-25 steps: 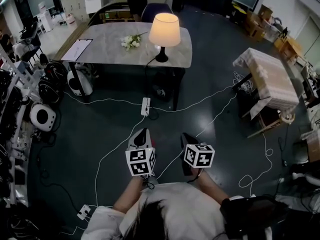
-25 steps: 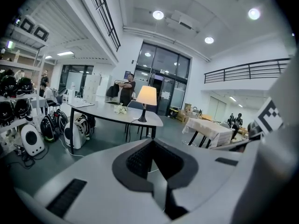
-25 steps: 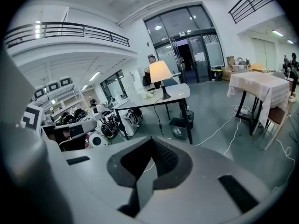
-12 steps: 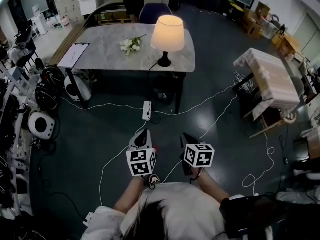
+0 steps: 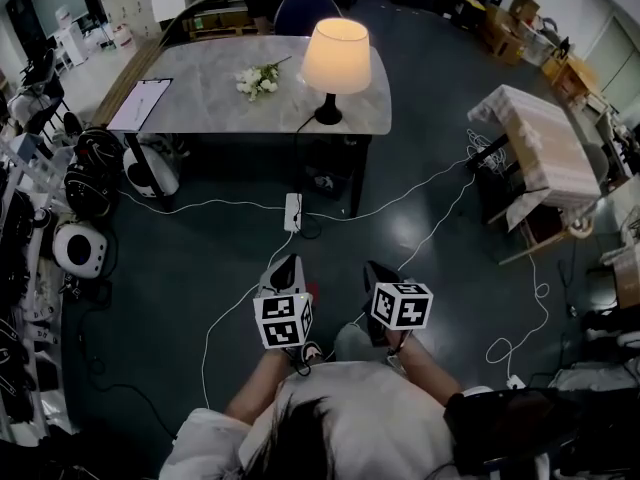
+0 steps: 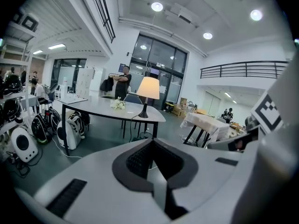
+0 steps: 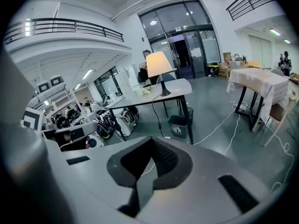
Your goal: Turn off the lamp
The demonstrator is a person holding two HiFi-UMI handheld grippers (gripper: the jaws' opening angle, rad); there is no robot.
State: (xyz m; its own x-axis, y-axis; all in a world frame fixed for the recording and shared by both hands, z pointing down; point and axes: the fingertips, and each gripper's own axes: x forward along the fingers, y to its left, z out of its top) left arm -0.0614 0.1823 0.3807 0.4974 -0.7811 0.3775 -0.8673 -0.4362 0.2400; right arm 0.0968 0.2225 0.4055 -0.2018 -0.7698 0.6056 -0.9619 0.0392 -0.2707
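The lamp (image 5: 335, 56) stands lit on the grey table (image 5: 200, 93), with a cream shade and a dark base. It also shows far ahead in the left gripper view as the lamp (image 6: 148, 88) and in the right gripper view as the lamp (image 7: 159, 64). My left gripper (image 5: 283, 265) and right gripper (image 5: 374, 271) are side by side in front of the person, over the dark floor and well short of the table. Both point toward it. The left gripper (image 6: 152, 146) and right gripper (image 7: 150, 146) each have jaws meeting, with nothing between them.
White flowers (image 5: 258, 81) and a clipboard (image 5: 140, 103) lie on the table. A power strip (image 5: 292, 211) and white cables cross the floor ahead. A cloth-covered table (image 5: 545, 153) stands at right, bags and helmets (image 5: 85, 168) at left. A person (image 6: 124, 80) stands behind the table.
The view has crept forward toward the table, and floor cables near the person have slipped out of view. Both grippers keep the same shut pose, carried along together.
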